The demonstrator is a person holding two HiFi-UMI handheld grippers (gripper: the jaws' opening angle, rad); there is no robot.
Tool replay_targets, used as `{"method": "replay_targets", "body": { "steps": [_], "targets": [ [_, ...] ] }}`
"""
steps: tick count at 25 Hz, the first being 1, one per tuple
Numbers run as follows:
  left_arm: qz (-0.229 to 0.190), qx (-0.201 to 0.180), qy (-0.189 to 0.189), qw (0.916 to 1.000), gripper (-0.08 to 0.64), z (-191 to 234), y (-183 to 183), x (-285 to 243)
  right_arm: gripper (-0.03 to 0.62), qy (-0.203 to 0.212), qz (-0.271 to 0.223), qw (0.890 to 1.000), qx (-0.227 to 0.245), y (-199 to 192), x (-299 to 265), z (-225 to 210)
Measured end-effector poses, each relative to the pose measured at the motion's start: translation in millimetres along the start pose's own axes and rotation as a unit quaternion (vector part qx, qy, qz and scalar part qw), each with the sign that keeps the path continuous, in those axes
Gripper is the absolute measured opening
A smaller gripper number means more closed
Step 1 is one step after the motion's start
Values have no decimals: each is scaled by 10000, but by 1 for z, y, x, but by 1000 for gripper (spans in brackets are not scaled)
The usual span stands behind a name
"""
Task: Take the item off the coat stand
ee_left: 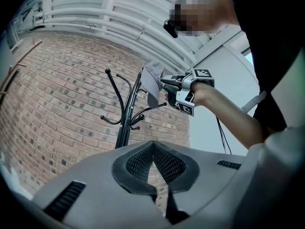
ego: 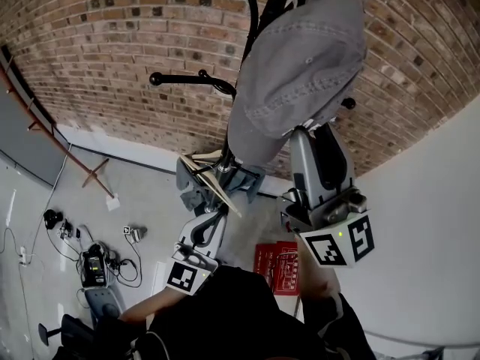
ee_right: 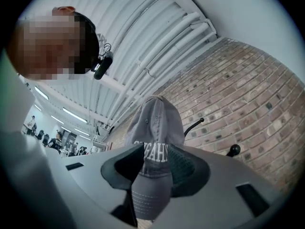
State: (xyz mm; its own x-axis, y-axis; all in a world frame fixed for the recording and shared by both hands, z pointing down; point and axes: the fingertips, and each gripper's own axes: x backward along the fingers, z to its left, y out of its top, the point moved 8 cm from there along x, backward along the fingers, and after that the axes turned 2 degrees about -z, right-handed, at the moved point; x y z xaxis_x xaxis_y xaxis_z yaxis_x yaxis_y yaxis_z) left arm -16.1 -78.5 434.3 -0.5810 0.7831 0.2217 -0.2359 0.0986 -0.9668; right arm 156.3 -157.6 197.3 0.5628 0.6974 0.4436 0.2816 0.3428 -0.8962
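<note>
Right gripper [ee_right: 155,166] first: its jaws stand wide, and the grey cap [ee_right: 155,142] sits right in the gap. The brim hangs down between the dark pads [ee_right: 190,168], with pad surface showing on both sides of the cloth, so there is no squeeze on it. The white lettering on the cap's front is level with the pads, and the crown bulges up past them towards the ceiling pipes [ee_right: 157,46].

Over to the left gripper [ee_left: 153,168]: it is closed, pads meeting in a tight seam with nothing between them. It is held low and well back from the action, looking across at the stand.

From the head view, the cap is up at the top of the black coat stand [ee_left: 125,123]. It drapes over the right gripper's tips, with its lower edge just above the gripper's body. One curved hook arm [ego: 184,79] sticks out to the left of the cap, with a ball at its end. In the right gripper view, two more knobbed ends [ee_right: 233,150] poke out just right of the cap, so that side is tight.

Behind the stand is a brick wall [ego: 112,51], and a plain white wall [ego: 435,223] closes in on the right. The left is roomier, with grey floor, a tangle of cables [ego: 94,265] well off, and a red box [ego: 276,265] near the person's body.
</note>
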Motion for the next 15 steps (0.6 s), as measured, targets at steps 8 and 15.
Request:
{"method": "replay_targets", "body": {
  "steps": [8,15],
  "targets": [
    [2,40,53,10000,18,6,0,4,122,-34,-96,9999,96,-1,-13,0],
    [50,88,84,9999,18,9,0,12,45,14,-278,9994,183,5,-13,7]
  ]
}}
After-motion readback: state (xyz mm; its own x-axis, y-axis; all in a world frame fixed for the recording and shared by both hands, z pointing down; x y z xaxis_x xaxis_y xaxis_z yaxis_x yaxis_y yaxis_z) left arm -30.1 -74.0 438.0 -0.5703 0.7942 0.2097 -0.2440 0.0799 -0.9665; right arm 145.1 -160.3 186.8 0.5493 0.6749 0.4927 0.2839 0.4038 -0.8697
